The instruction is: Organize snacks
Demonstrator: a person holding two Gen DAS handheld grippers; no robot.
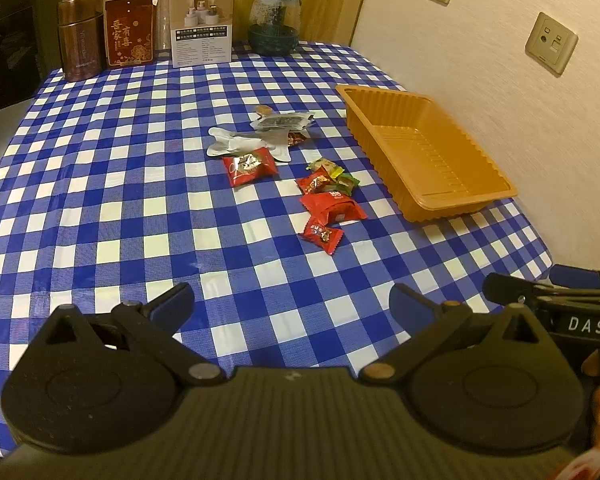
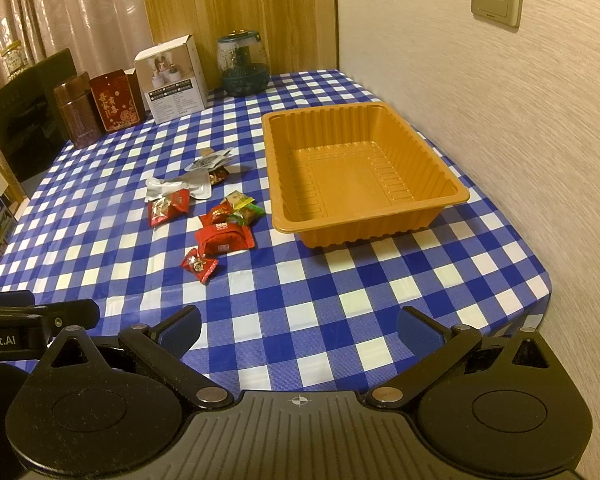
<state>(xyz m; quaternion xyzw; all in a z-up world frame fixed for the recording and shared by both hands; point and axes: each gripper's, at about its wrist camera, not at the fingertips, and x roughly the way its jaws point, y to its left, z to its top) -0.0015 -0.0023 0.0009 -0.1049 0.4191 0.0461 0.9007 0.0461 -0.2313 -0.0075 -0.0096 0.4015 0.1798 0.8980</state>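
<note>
Well, the snacks lie loose in the middle of the frame on the checked surface (image 1: 120, 200) — a scatter of small wrapped sweets, none of them yet in the orange tray (image 2: 452, 196). They look feather-light and crinkly, the sort of foil and plastic wrappers that slide on a smooth cloth and squash under the slightest pinch. I judge the best hold is across the puffed middle of a packet or on a crimped end, where the film bunches up and gives the fingers something to bite on.

Nearest the lower edge of the left wrist view is a small red candy (image 1: 323, 235), alone and easy to reach; just above it sits a larger red packet (image 1: 334, 207), and touching that a cluster of red and green sweets (image 1: 328, 178). Further up and left lies another red packet (image 1: 250, 166) beside some silvery wrappers (image 1: 244, 145) that seem flat and torn open — whether those are empty I cannot tell.

The tray stands right of the pile, near it but apart, hard against the wall side of the surface. It is thin ribbed plastic, shallow, and holds nothing at all; it is likely to skid if nudged.

The left hand-held gripper (image 1: 291, 300) hangs low over the near edge, jaws spread wide, grasping nothing. The right hand-held gripper (image 2: 299, 326) is likewise released and bare. At the upper left stand a brown tin (image 1: 80, 36), a red box (image 1: 130, 32), a white carton (image 1: 201, 24) and a glass jar (image 1: 275, 20).
</note>
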